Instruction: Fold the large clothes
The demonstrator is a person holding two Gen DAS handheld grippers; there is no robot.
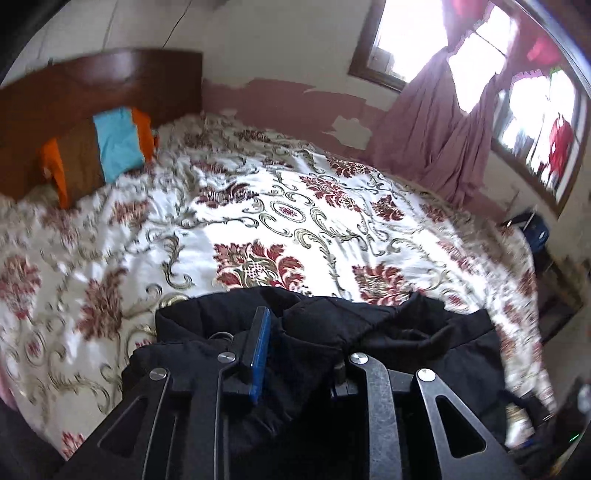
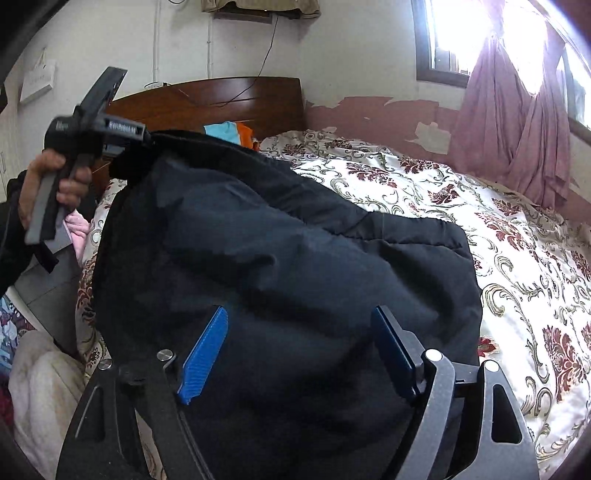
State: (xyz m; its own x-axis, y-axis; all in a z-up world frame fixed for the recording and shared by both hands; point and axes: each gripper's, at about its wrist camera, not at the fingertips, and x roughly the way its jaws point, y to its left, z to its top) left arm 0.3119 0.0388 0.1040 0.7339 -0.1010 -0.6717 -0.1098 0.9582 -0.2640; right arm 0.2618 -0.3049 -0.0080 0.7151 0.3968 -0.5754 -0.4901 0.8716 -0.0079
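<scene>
1. Left gripper (image 1: 295, 354) is right in the thick of it: black padded fabric is bunched between its fingers, and only the blue pad (image 1: 260, 354) on one side shows, the other buried in cloth. Clamped on the black jacket (image 1: 325, 332), by the look of it.
2. From the right wrist view, that same left gripper (image 2: 147, 140) is up in the air over the headboard side of the bed, holding one end of the black jacket (image 2: 280, 251) lifted; a hand (image 2: 48, 184) wraps its handle.
3. The jacket drapes down from that raised end in a big dark sheet, its lower part reaching the floral bedspread (image 2: 498, 229) along the near edge of the bed.
4. Right gripper (image 2: 299, 354) has its jaws spread wide, blue pads well apart, the jacket filling the space ahead of them. Whether the pads touch the fabric, I cannot tell.
5. Up by the wooden headboard (image 1: 92, 85) sits an orange, brown and light-blue pillow (image 1: 99, 151).
6. Pink curtains (image 1: 443, 122) hang at the bright window (image 1: 410, 33) beyond the far edge of the bed.
</scene>
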